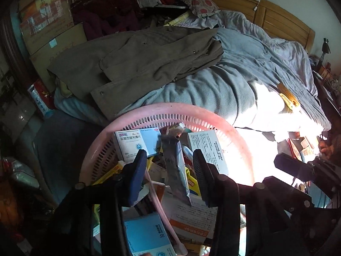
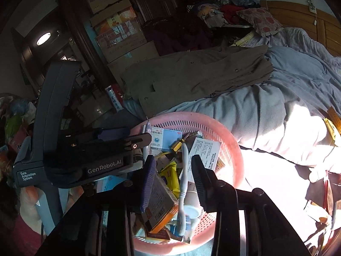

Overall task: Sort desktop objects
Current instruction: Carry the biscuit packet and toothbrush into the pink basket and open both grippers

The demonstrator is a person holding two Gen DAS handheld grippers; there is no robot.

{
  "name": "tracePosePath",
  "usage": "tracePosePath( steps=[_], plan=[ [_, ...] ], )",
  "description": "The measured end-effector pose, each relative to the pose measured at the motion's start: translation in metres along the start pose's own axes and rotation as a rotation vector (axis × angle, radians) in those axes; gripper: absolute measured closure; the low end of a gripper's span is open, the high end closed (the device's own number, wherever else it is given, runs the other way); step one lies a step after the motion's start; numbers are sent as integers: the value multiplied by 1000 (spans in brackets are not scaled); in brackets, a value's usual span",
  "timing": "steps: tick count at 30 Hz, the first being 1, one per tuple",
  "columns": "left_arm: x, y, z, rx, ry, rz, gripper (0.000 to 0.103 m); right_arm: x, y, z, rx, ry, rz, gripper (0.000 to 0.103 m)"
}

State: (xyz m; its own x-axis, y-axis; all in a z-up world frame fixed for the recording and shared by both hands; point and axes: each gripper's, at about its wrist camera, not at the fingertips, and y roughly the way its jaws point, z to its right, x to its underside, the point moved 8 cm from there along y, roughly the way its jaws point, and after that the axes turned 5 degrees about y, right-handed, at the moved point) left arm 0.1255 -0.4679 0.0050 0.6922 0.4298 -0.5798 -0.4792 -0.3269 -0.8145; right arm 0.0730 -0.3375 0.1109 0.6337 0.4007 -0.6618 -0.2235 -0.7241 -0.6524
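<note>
— Hovering over what, exactly?
— Both grippers are hanging above a pink perforated basket (image 1: 177, 111) that is sitting at the foot of a bed, heaped with boxes and packets.
— Left gripper (image 1: 169, 156): how are the jaws standing?
— They are standing apart. A dark grey sachet (image 1: 175, 166) is lying in the gap between them, with clear space on either side, so nothing is being pinched. A blue-and-white medicine box (image 1: 136, 141) is showing just beyond the left finger, and a white printed box (image 1: 207, 147) beyond the right one.
— And the right gripper (image 2: 171, 168)?
— Jaws parted as well. A white toothbrush (image 2: 183, 177) is lying lengthwise in the gap, bristle end nearest the camera; I cannot tell whether it is touching the right-hand pad. An orange-edged box (image 2: 159, 204) is lying against the left finger, and a yellow packet (image 2: 171, 176) is sitting just behind it.
— Anything else worth logging?
— The body of the left gripper is filling the left side of the right wrist view. An olive jacket (image 1: 149, 59) is lying spread on the blue blanket (image 1: 213, 89) beyond the basket.
</note>
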Motion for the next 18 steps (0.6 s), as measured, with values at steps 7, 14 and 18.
tracePosePath(
  steps=[7, 14, 18],
  plan=[
    [6, -49, -4, -35, -4, 122, 55, 18, -51, 1, -29, 40, 94, 53],
    [63, -124, 64, 60, 64, 228, 29, 137, -162, 11, 65, 38, 124, 14],
    [114, -148, 128, 122, 157, 213, 28, 227, -230, 35, 234, 3, 115, 10]
  ],
)
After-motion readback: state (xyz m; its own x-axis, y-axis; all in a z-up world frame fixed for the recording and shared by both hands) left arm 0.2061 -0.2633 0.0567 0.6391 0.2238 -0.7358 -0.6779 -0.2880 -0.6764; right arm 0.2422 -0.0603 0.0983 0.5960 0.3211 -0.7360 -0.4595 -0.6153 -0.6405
